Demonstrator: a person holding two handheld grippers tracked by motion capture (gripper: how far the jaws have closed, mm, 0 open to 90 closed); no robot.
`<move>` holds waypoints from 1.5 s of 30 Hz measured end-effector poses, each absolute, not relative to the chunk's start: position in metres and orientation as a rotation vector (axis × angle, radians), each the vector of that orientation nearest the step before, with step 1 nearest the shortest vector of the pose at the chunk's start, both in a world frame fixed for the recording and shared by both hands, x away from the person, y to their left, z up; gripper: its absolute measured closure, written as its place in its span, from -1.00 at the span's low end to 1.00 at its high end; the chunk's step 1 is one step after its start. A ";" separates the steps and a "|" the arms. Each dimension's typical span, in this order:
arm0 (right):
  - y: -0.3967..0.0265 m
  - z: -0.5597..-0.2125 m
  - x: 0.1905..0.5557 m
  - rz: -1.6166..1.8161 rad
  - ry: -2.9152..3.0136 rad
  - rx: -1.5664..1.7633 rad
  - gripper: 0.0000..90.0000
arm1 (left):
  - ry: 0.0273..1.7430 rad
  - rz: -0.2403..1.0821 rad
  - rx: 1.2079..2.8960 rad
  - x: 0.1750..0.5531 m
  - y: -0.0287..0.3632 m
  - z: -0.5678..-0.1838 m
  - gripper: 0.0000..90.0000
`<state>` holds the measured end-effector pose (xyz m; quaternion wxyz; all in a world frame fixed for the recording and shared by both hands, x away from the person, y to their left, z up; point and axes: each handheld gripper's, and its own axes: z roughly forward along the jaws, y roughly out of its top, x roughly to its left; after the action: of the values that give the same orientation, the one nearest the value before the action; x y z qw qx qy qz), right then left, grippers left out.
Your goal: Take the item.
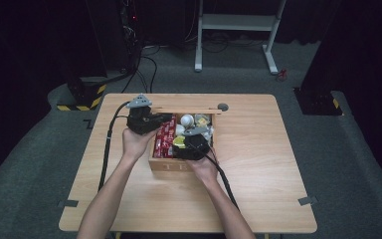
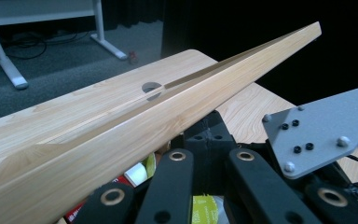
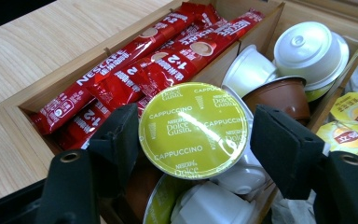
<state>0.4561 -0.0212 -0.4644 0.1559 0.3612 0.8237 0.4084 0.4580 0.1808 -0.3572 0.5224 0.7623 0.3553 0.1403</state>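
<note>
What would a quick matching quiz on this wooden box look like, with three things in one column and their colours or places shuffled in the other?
Things:
1. cappuccino capsule
2. coffee sachets
3. tea bag

Colours or places:
A. yellow
B. between the fingers of the right gripper
C. red

Pairs: 1-B, 2-C, 3-A

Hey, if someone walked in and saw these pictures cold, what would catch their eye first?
Probably the green-lidded Cappuccino capsule between the right gripper's open jaws, over the wooden box's middle compartment. Next, the red coffee sticks packed in the compartment beside it. Then the box's lid, tilted up and slanting across the left gripper view, with the left gripper at the box's far left corner.
</note>
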 end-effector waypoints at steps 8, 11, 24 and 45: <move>-0.016 -0.465 0.456 1.132 2.361 1.031 -0.18 | 0.851 0.336 1.828 0.458 0.181 -0.357 1.00; -0.016 -0.465 0.456 1.129 2.354 1.022 -0.17 | 0.850 0.335 1.825 0.458 0.181 -0.358 1.00; -0.022 -0.459 0.452 1.174 2.315 1.023 -0.16 | 0.850 0.332 1.827 0.457 0.182 -0.357 1.00; -0.057 -0.444 0.446 1.224 2.267 1.054 -0.16 | 0.849 0.332 1.819 0.458 0.180 -0.358 1.00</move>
<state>0.4456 -0.0575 -0.4441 0.1780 0.3727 0.8014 0.4326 0.4581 0.1800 -0.3576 0.5257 0.7605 0.3551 0.1387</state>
